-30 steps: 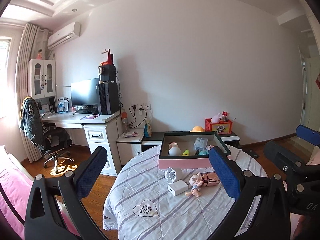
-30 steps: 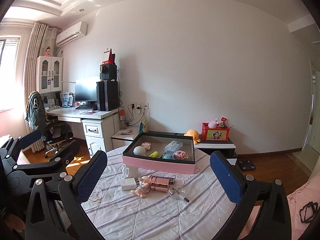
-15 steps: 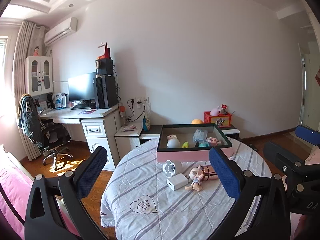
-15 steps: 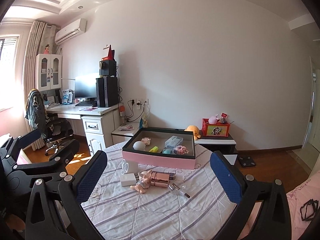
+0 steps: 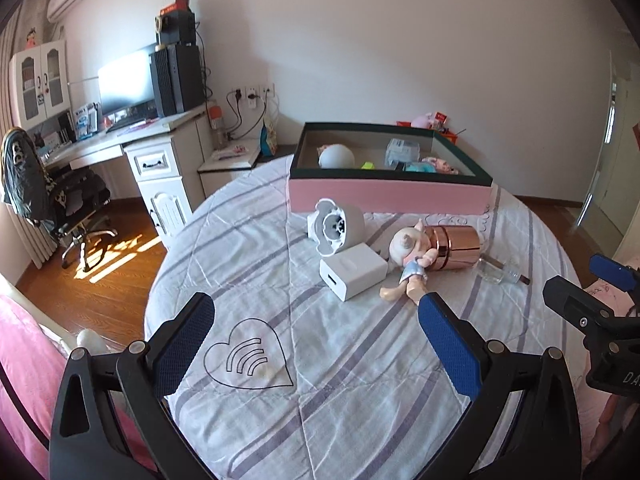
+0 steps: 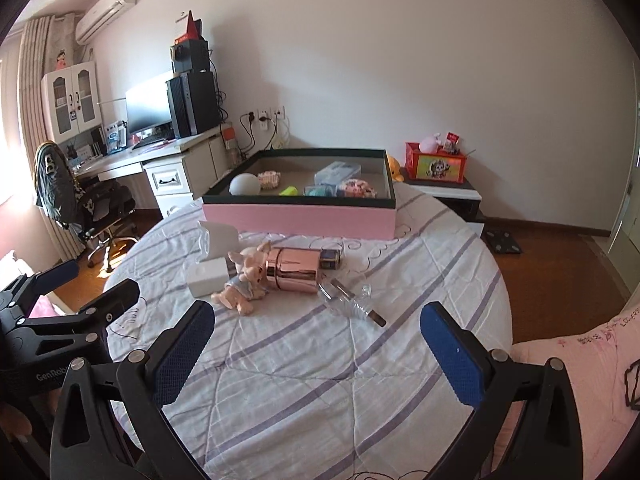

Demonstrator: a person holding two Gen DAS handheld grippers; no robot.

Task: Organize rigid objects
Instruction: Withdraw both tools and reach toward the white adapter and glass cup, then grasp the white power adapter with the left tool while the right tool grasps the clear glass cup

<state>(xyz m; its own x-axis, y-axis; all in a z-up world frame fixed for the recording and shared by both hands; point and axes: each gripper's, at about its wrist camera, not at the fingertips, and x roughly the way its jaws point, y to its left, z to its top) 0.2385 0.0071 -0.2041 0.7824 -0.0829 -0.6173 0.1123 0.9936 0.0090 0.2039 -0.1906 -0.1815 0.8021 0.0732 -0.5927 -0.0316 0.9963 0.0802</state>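
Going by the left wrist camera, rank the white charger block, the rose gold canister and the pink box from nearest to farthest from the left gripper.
From the left gripper:
1. White charger block, nearest, just ahead on the bedspread.
2. Rose gold canister, farther back and to the right, lying on its side behind the doll.
3. Pink box, farthest, at the far edge of the bed.

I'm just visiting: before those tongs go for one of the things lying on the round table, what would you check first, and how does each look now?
1. Left tongs open, holding nothing: ok.
2. Right tongs open, holding nothing: ok.
3. Pink box uncovered, with bare floor left inside: ok.
4. White charger block free on top: ok.
5. Pig doll apart from its neighbours: not ok, it leans on the rose-gold cylinder.
6. Glass bottle steady: cannot tell.
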